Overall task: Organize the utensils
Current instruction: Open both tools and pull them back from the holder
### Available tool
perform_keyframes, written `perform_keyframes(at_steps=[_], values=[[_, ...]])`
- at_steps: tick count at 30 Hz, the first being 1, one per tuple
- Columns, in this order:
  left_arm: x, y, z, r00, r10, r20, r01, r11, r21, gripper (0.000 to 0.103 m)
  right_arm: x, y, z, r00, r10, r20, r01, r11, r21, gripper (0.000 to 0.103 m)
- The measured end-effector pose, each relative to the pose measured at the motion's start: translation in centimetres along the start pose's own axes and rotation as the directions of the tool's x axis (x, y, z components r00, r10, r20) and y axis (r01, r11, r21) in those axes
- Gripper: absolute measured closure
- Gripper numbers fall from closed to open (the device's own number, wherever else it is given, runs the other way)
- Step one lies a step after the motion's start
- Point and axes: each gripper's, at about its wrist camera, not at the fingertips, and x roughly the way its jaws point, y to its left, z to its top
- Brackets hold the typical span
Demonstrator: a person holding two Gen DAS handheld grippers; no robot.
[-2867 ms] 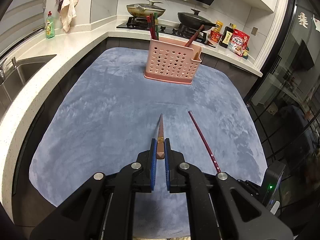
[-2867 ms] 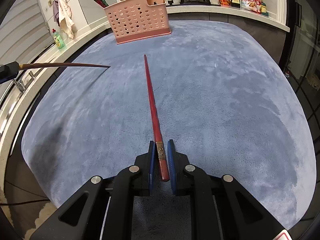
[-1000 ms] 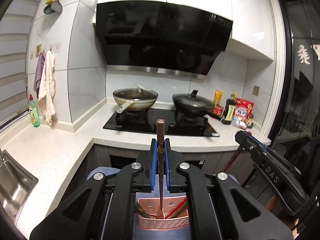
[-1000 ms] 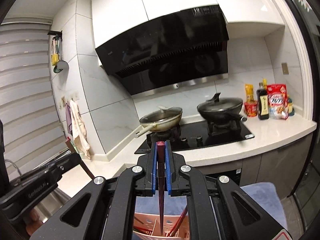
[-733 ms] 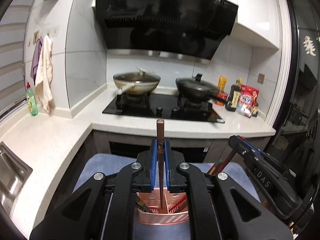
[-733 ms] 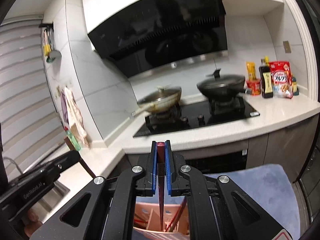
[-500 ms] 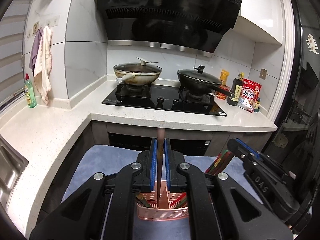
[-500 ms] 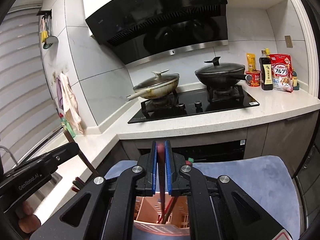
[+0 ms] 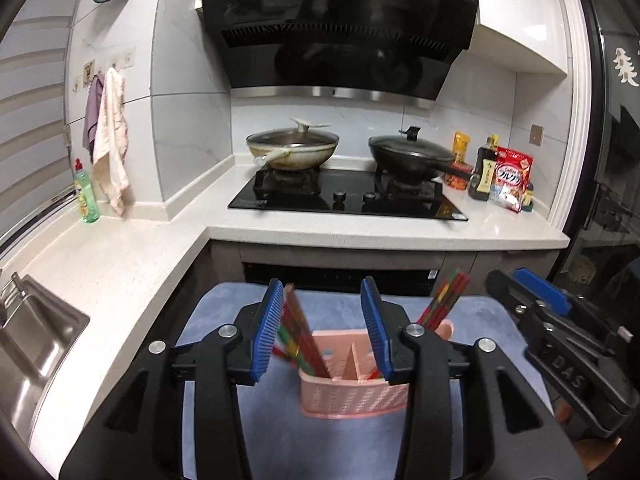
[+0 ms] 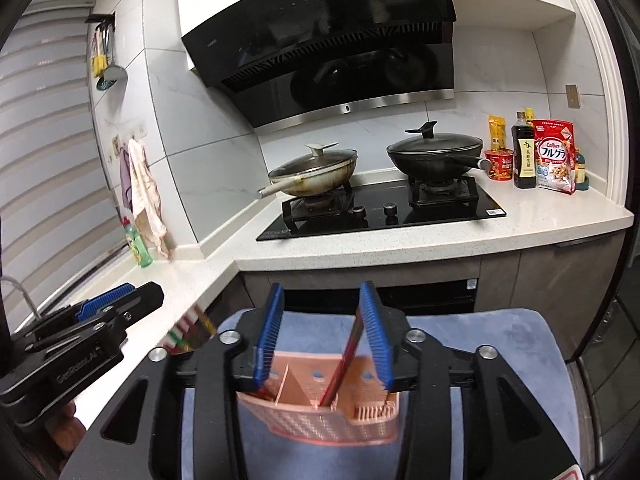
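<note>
place: home kitchen | signs: gas hob [image 9: 348,196], range hood [image 9: 340,28], sink [image 9: 32,336]

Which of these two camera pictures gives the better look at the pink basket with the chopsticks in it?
The left wrist view. There the pink utensil basket sits level and sharp, its divider visible between the open left gripper pads. In the right wrist view the basket appears tilted, slightly blurred, and partly hidden behind the open right gripper.

Below my gripper I see a perforated plastic caddy [image 9: 352,400] on fuzzy blue cloth [image 9: 276,432]; ahead, a glossy hob [image 9: 348,200].
</note>
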Motion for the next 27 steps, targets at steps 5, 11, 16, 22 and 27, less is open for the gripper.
perform_keyframes(at_steps=[5,11,16,22,27], values=[[-1.0,0.3,-2.1,0.999,0.042,-0.032,-0.042,0.999,0.015,0.056,-2.1,0.1,-2.0,0.999,-0.013,-0.045,0.012,1.0,-0.021,0.058],[-2.7,0.2,-4.6,0.997,0.05,-0.065,-0.049,0.998,0.026,0.047,-4.3,0.8,-4.5,0.996,-0.044,-0.076,0.039,0.997,-0.059,0.047],[-3.9,0.0,-6.1,0.995,0.055,-0.079,-0.053,0.998,0.031,0.045,-5.7,1.5,-6.6,0.992,-0.074,-0.098,0.065,0.994,-0.091,0.039],[-4.7,-0.2,-7.9,0.992,0.065,-0.107,-0.062,0.998,0.032,0.036,-6.7,1.9,-8.3,0.986,-0.12,-0.113,0.108,0.988,-0.109,0.028],[-5.0,-0.3,-9.5,0.988,0.08,-0.129,-0.076,0.996,0.041,0.028,-7.3,1.7,-9.6,0.981,-0.132,-0.144,0.12,0.989,-0.087,0.019]])
